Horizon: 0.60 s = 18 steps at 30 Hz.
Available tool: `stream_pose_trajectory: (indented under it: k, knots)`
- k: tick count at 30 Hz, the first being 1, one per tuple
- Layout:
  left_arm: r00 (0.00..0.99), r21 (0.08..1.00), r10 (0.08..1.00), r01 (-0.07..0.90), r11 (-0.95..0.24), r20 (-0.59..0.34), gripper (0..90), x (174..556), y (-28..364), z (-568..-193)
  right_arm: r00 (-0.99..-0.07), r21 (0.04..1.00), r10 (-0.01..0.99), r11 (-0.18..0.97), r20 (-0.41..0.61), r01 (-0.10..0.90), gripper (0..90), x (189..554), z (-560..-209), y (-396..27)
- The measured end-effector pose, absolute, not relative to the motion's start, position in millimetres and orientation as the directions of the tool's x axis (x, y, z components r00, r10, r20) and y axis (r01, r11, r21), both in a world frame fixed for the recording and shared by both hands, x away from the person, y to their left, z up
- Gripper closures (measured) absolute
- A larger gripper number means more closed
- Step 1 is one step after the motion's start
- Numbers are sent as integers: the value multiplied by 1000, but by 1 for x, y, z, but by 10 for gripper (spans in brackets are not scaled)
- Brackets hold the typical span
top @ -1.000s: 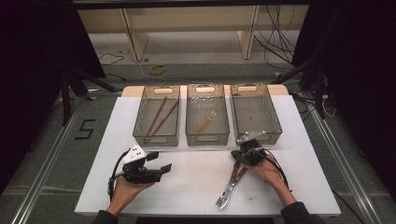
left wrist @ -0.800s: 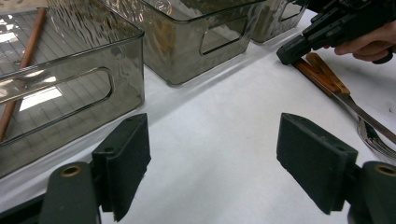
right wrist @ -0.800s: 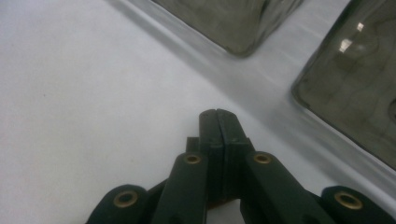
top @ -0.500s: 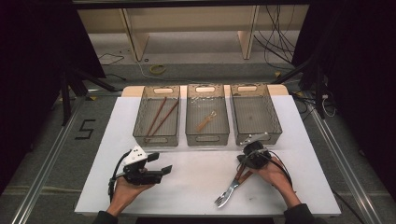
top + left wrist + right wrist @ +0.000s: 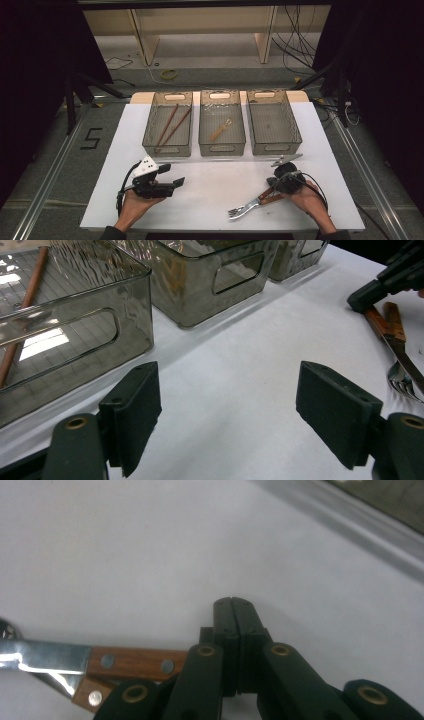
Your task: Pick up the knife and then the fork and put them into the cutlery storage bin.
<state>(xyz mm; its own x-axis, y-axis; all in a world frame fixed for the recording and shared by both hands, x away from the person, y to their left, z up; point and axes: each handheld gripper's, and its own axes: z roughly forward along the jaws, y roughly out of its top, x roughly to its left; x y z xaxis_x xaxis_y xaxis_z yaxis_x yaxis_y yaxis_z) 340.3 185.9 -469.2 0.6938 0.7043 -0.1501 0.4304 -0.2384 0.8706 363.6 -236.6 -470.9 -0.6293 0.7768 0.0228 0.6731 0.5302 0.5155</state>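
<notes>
right hand-held gripper [image 5: 235, 605] pressed together with nothing in it, just beside the wood-handled steel knife [image 5: 90, 664] and fork [image 5: 245, 207] lying on the white surface [image 5: 215, 200], left hand-held gripper [image 5: 227, 410] spread wide, well apart

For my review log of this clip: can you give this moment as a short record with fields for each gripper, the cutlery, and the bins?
left gripper: open, nothing between the jaws, over bare table
right gripper: shut, empty, jaws beside the wooden handles
cutlery by right gripper: fork and knife with wooden handles, lying on the table
left bin: two chopsticks
middle bin: one small utensil
right bin: looks empty
</notes>
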Motion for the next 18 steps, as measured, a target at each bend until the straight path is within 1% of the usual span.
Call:
stream_pose_trajectory:
  k: [6, 13, 18]
  knots:
    - [691, 870, 706, 433, -235, -153, 251, 341, 187, -469, -620, 505, 784, 524, 28, 686, 900, 346, -470, -247]
    - [692, 869, 706, 434, -238, -152, 251, 341, 187, -470, -630, 491, 776, 540, 23, 683, 900, 327, -468, -253]
    - [691, 869, 706, 436, -236, -155, 251, 341, 188, -470, -644, 486, 765, 557, 14, 673, 900, 322, -468, -255]
